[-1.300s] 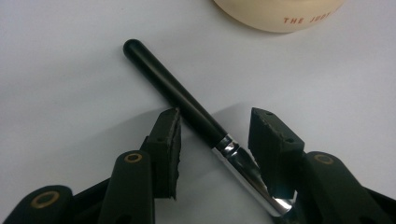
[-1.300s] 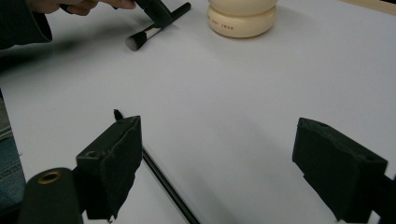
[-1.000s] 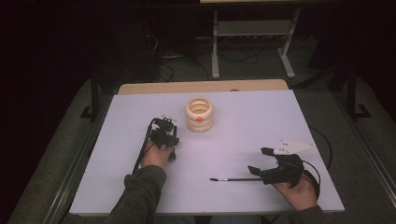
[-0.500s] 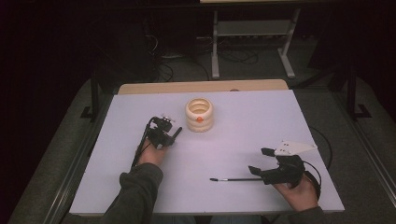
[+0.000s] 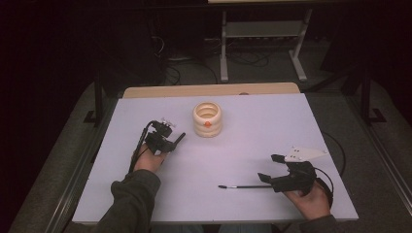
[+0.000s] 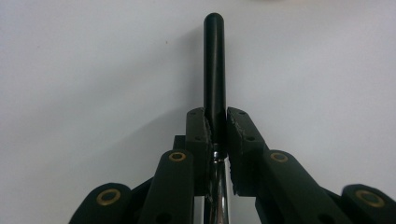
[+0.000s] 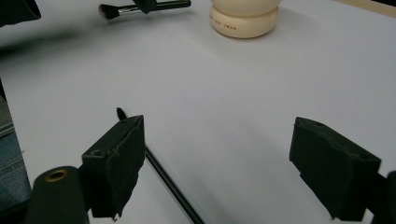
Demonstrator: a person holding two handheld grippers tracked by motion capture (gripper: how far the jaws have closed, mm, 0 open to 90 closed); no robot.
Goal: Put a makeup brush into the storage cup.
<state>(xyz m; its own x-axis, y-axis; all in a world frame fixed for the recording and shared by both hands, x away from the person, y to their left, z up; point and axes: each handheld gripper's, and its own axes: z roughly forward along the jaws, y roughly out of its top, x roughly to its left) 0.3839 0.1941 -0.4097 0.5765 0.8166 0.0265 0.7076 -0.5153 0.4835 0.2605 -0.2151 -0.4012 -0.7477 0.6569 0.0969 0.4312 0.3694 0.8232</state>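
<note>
A cream ribbed holder [image 5: 207, 119] stands at the middle back of the white table [image 5: 252, 141]. My left gripper [image 5: 167, 141] hovers just left of it, shut on a makeup brush. In the left gripper view the brush's black handle [image 6: 214, 65] sticks out past the jaws, and the gripper [image 6: 215, 126] clamps it near the silver ferrule. My right gripper [image 5: 270, 167] is open near the front right. A thin black brush [image 5: 243, 186] lies on the table by its nearer jaw. In the right gripper view this thin brush [image 7: 168, 182] runs under the left pad [image 7: 119, 149], with the holder [image 7: 244, 16] far ahead.
A wooden strip [image 5: 209, 90] borders the table's far edge. Beyond it a metal stand [image 5: 262, 34] and cables [image 5: 180, 73] are on the dark floor. The held makeup brush [image 7: 140, 7] shows at the top of the right gripper view.
My left gripper has shifted and turned slightly with the makeup brush, so the handle now points towards the holder. The right gripper and the thin brush have stayed put.
</note>
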